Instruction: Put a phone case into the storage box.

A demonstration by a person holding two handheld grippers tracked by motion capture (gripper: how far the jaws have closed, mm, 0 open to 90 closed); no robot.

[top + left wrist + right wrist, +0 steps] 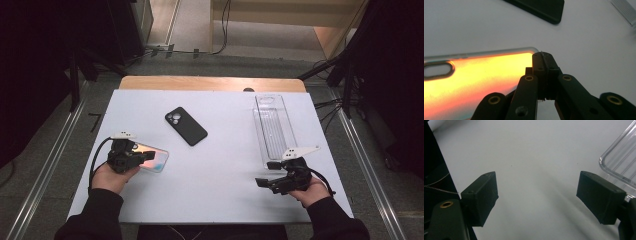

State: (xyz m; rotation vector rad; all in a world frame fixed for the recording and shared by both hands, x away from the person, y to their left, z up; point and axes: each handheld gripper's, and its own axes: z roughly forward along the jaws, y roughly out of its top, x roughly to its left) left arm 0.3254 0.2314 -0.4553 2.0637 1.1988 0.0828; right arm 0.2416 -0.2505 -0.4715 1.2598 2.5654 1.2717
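An iridescent phone case [154, 160] lies at the left of the white table, glowing orange and yellow in the left gripper view [474, 80] with its camera cutout at the left. My left gripper [147, 156] [542, 56] is shut on the case's short end at a corner, one jaw over the case and the other outside its rim. A black phone [186, 126] [541, 8] lies flat farther back, near the table's middle. My right gripper [262, 182] [536, 195] rests open low over bare table at the front right, nothing between its jaws.
A long clear plastic tray [274, 127] [621, 160] lies at the back right, its near end just beside my right gripper. The white table top [220, 170] ends at a wooden strip at the back. Metal rails run along both sides.
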